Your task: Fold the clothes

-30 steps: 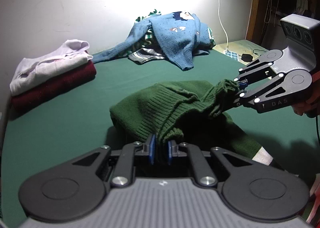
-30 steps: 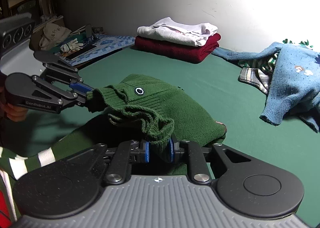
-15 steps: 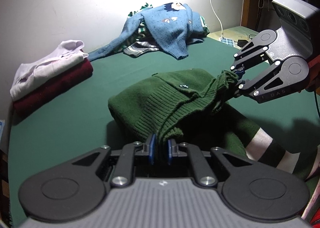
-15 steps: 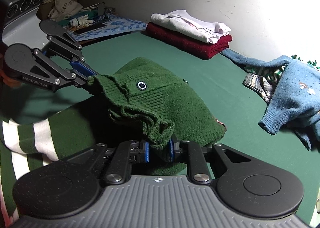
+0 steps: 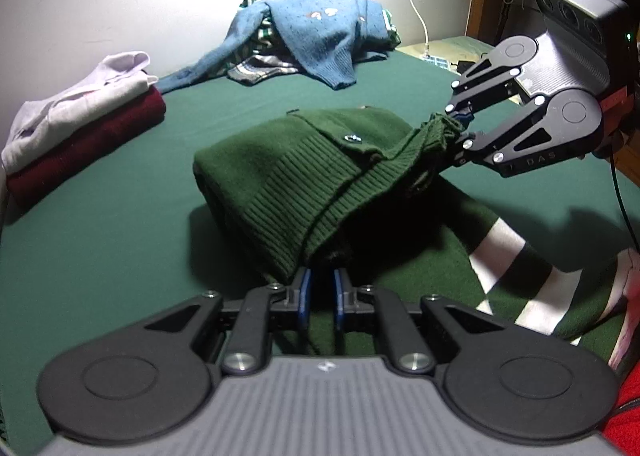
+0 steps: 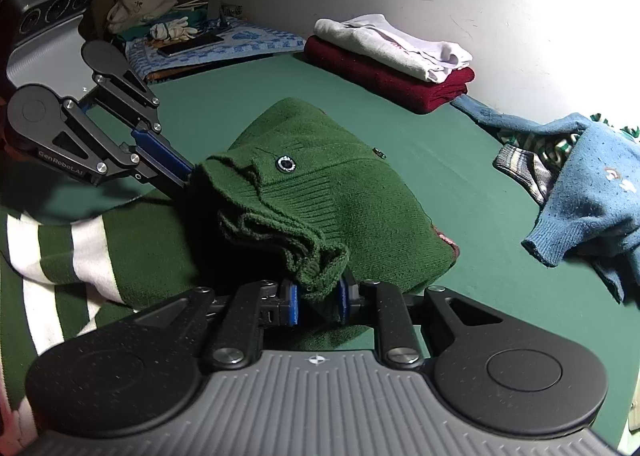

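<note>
Pinching the ribbed hem of the green cardigan [image 5: 304,176] at 2 points, your left gripper [image 5: 320,292] and right gripper [image 6: 318,302] are both clamped on thick knit, lifting that edge clear so it can carry over the striped part lying flat on the green cover [image 5: 100,224]. The wool is soft, bulky, slumping between grips.

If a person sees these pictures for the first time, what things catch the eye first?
The green sweater in the middle of the green table stands out, its ribbed edge lifted between the left tongs and the right tongs, both shut on it. Behind lie a blue sweater in a heap by the wall and a folded white-on-red stack.
</note>
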{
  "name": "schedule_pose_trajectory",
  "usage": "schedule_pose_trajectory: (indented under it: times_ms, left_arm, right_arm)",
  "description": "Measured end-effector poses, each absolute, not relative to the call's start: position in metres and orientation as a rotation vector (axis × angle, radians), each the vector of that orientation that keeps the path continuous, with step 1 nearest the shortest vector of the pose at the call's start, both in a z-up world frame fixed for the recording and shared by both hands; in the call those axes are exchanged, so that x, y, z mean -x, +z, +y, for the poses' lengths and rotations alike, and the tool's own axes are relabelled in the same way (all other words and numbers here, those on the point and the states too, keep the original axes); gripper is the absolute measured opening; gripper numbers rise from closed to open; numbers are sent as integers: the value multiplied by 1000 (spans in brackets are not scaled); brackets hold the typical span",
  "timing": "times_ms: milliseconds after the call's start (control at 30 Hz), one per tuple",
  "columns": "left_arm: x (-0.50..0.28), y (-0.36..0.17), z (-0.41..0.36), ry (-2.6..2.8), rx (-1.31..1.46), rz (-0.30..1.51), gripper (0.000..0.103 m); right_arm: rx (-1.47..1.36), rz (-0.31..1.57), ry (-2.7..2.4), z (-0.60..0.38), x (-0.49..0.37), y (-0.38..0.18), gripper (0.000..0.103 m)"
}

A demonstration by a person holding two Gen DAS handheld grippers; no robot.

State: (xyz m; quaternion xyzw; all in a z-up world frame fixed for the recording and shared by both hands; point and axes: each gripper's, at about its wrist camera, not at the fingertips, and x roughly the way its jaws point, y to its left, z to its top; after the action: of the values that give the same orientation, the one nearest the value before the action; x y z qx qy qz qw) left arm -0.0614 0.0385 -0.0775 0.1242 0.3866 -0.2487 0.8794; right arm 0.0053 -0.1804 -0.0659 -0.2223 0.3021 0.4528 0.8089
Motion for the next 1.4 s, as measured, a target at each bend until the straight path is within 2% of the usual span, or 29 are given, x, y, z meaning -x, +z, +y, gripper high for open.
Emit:
schedule_pose_trajectory:
  times_ms: [167, 267, 333, 467, 667, 733, 800, 1067, 1200, 1400]
  left_arm:
    - [66, -72, 42, -539, -257, 814, 8]
    - [71, -56, 50, -562, -245, 785, 11]
    - [74, -39, 58, -577, -220, 743, 18]
    - [51, -24, 61, -552, -169, 680, 18]
    - [1, -52, 45, -513, -131, 742, 18]
    - [-6, -68, 39, -507, -137, 780, 17]
    - [-2, -77, 40, -509, -124, 794, 17]
    - [18, -77, 51, -482, -47, 823, 18]
    - [32, -64, 84, -401, 79, 775, 43]
    - [11, -80, 98, -377, 212, 840, 45]
  right_arm:
    - [509, 647, 957, -181, -3, -74, 22]
    - [517, 629, 944, -184, 3, -74, 22]
    - [571, 596, 942, -184, 10, -75, 22]
    - [616, 582, 936, -187, 23, -72, 26]
    - [420, 589, 872, -209, 38, -40, 26]
    - [224, 577, 775, -217, 34, -32, 27]
    - [21, 592, 668, -221, 28, -30, 31]
    - [-276, 801, 586, -219, 19, -63, 34]
    - [-425, 901, 539, -218, 14, -79, 34]
    - [-481, 967, 540, -219, 9, -89, 39]
